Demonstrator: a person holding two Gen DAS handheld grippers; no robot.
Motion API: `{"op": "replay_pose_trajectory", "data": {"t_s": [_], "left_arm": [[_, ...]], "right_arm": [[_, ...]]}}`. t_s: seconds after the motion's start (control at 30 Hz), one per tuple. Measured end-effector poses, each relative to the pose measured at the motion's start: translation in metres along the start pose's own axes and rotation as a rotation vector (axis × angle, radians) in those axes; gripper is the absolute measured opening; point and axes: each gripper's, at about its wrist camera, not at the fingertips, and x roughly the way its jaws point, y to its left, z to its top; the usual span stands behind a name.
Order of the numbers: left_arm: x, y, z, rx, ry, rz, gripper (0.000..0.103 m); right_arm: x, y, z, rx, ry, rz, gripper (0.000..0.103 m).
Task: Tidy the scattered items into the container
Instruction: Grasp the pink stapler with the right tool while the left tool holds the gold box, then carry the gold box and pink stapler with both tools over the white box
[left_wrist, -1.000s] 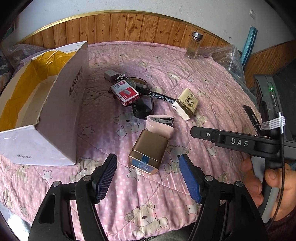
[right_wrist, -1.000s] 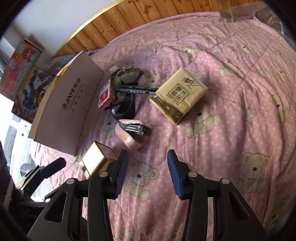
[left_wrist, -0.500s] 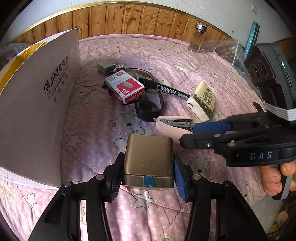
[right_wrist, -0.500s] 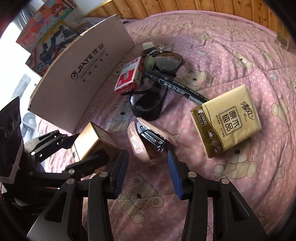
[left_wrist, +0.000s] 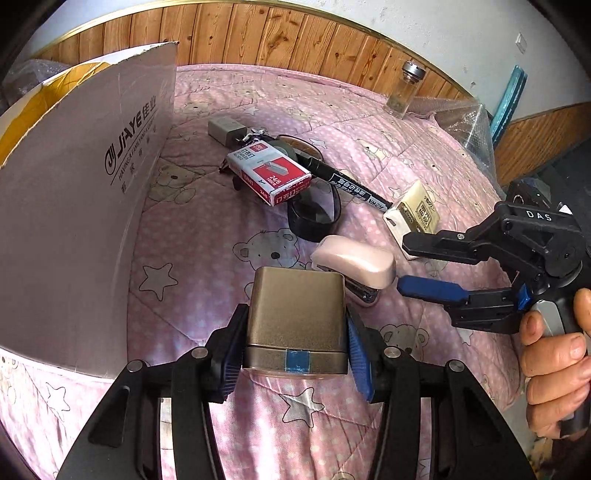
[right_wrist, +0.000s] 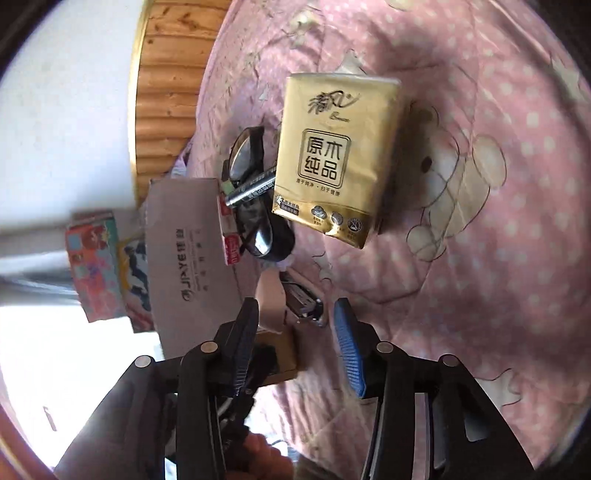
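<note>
Left wrist view: left gripper (left_wrist: 295, 350) clamped on the gold tin (left_wrist: 297, 314), at the bedding; step in hand is the pick; next, I judge, lift over the near wall of the cardboard box (left_wrist: 85, 206), just left; open room above.

Right wrist view: right gripper (right_wrist: 295, 345) open, empty, jaws either side of the pink stapler (right_wrist: 291, 295); tissue pack (right_wrist: 340, 158) beyond, apart.

The left gripper (left_wrist: 295, 354) has come down and clamped its fingers on the gold tin (left_wrist: 295, 317). The right gripper (right_wrist: 295, 343) has turned sideways, open around the pink stapler (right_wrist: 288, 299).
</note>
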Motion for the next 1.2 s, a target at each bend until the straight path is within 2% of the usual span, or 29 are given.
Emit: {"op": "replay_pose_trajectory", "data": {"t_s": [0.07,0.13,0.23,0.3,0.4,0.43,0.47,0.63,0.73,0.93,1.2], "left_arm": [[0.0,0.001,0.0,-0.004,-0.004,-0.008,0.051],[-0.001,0.003,-0.001,-0.006,-0.009,-0.006,0.051],[-0.004,0.004,-0.002,-0.004,-0.013,0.016,0.051],[-0.005,0.006,-0.003,-0.008,-0.011,0.022,0.051],[-0.005,0.007,-0.003,-0.006,-0.013,0.031,0.051],[-0.004,0.007,-0.002,-0.003,-0.014,0.033,0.051],[-0.004,0.007,-0.002,0.001,-0.013,0.035,0.051],[-0.003,0.007,0.002,0.0,0.005,0.032,0.051],[-0.005,0.003,0.003,0.006,0.011,0.025,0.051],[-0.017,-0.009,0.009,0.035,0.005,0.038,0.051],[-0.049,-0.02,0.01,0.057,-0.054,0.067,0.051]], "right_arm": [[0.004,0.021,-0.003,-0.171,0.037,-0.064,0.049],[0.014,0.046,-0.008,-0.397,0.053,-0.175,0.055],[0.042,0.074,-0.028,-0.723,0.084,-0.37,0.056],[0.06,0.076,-0.038,-0.876,0.079,-0.468,0.056],[0.075,0.08,-0.048,-1.031,0.042,-0.524,0.054],[0.077,0.081,-0.047,-1.043,0.03,-0.524,0.046],[0.078,0.081,-0.044,-1.033,0.021,-0.528,0.028],[0.066,0.083,-0.025,-0.878,0.0,-0.443,0.027],[0.055,0.087,-0.028,-0.813,-0.021,-0.414,0.027],[0.035,0.089,-0.049,-0.757,-0.066,-0.404,0.027],[0.018,0.095,-0.08,-0.749,-0.1,-0.387,0.027]]}}
